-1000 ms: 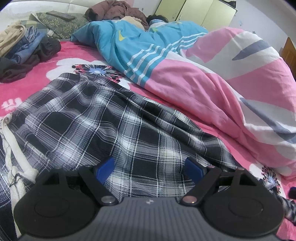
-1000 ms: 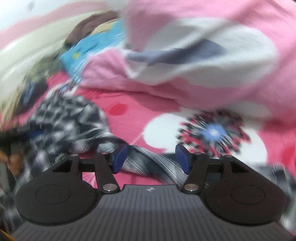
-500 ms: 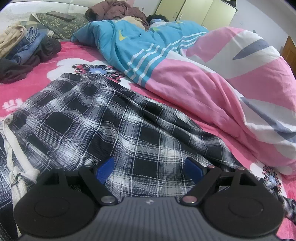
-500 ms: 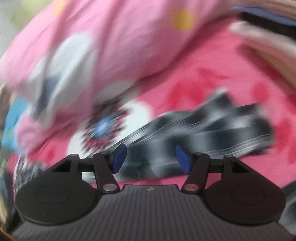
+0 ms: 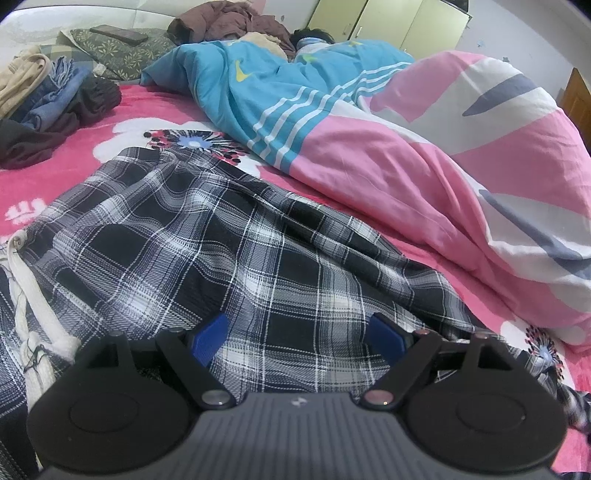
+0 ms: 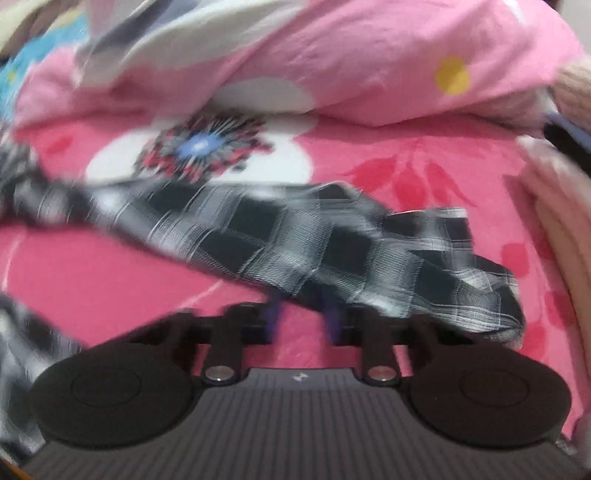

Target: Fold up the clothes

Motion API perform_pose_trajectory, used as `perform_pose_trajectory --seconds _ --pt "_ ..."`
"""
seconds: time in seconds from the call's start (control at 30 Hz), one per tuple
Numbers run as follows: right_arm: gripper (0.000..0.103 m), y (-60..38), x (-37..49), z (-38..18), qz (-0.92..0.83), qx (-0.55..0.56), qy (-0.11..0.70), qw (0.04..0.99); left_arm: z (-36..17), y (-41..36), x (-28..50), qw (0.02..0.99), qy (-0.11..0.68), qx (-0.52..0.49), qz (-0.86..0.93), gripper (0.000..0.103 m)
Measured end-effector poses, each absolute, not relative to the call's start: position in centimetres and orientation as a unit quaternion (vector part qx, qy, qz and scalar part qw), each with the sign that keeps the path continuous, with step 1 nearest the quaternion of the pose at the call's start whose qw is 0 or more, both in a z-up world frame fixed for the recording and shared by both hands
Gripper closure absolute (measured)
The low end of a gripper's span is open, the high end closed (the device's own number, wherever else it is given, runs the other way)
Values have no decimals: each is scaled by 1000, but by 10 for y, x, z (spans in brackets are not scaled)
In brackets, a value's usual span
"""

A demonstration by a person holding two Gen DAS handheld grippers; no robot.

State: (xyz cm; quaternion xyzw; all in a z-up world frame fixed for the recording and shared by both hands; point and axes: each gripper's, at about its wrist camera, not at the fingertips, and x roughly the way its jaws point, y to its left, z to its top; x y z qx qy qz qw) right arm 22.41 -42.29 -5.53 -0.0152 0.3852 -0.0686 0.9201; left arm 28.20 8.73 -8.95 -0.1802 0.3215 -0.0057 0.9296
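Pink bedsheet carries one plaid garment; left tongs spread wide, right tongs pinching its leg.

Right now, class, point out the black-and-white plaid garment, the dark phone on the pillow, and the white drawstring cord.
Black-and-white plaid garment (image 5: 229, 266), left wrist view, middle of spread fabric.
Dark phone (image 5: 119, 34), left wrist view, centre of its face.
White drawstring cord (image 5: 27, 291), left wrist view, mid-length.
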Motion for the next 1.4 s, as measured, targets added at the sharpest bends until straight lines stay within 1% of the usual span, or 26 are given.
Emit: perform_pose_trajectory --seconds 0.2,0.3,0.37,0.47,0.53,0.57,0.6,0.67,0.73,0.77,0.8,0.83,0.9,0.97,1.1,1.2,1.23,1.33,1.4 --pt "102 -432 244 -35 -85 -31 332 939 -89 83 282 932 322 -167 0 18" --pt "102 -433 281 -28 -82 -36 319 944 -89 81 282 932 321 -167 1 18" --pt "101 -434 307 -31 -83 -40 321 943 -89 81 282 932 322 -169 0 18" --pt "99 -446 347 -51 -96 -3 346 933 -89 81 282 932 322 -169 1 17" --pt "94 -457 366 -69 -110 34 371 921 -89 81 283 932 322 -169 1 17" --pt "86 -464 371 -76 -122 58 379 915 -89 81 283 932 322 -169 1 17" --pt "75 -472 374 -81 -134 81 385 910 -89 81 283 932 322 -169 1 17" --pt "66 -487 365 -76 -148 137 360 911 -89 81 283 932 321 -169 1 17" --pt "63 -503 342 -58 -155 191 303 921 -89 80 283 932 321 -168 1 16" --pt "61 -508 328 -49 -155 205 280 925 -88 80 284 932 321 -167 1 16" --pt "56 -511 312 -39 -146 214 259 931 -88 79 284 932 321 -166 2 16" --pt "54 -512 298 -30 -136 214 249 935 -88 79 284 932 321 -165 2 16" --pt "47 -509 274 -22 -124 201 255 938 -86 79 283 933 319 -166 4 16" --pt "42 -504 251 -23 -112 200 279 933 -82 79 279 935 310 -171 2 14" --pt "42 -479 222 -42 -41 254 327 909 -76 76 274 940 291 -176 -25 13" --pt "42 -440 224 -52 13 243 350 904 -74 68 273 939 291 -172 -59 12" --pt "42 -432 228 -56 26 259 357 897 -75 65 273 939 293 -167 -64 12" --pt "42 -417 247 -73 80 359 377 850 -76 57 274 938 301 -152 -76 12" --pt "42 -400 261 -77 108 396 386 826 -79 55 275 935 311 -147 -83 12"
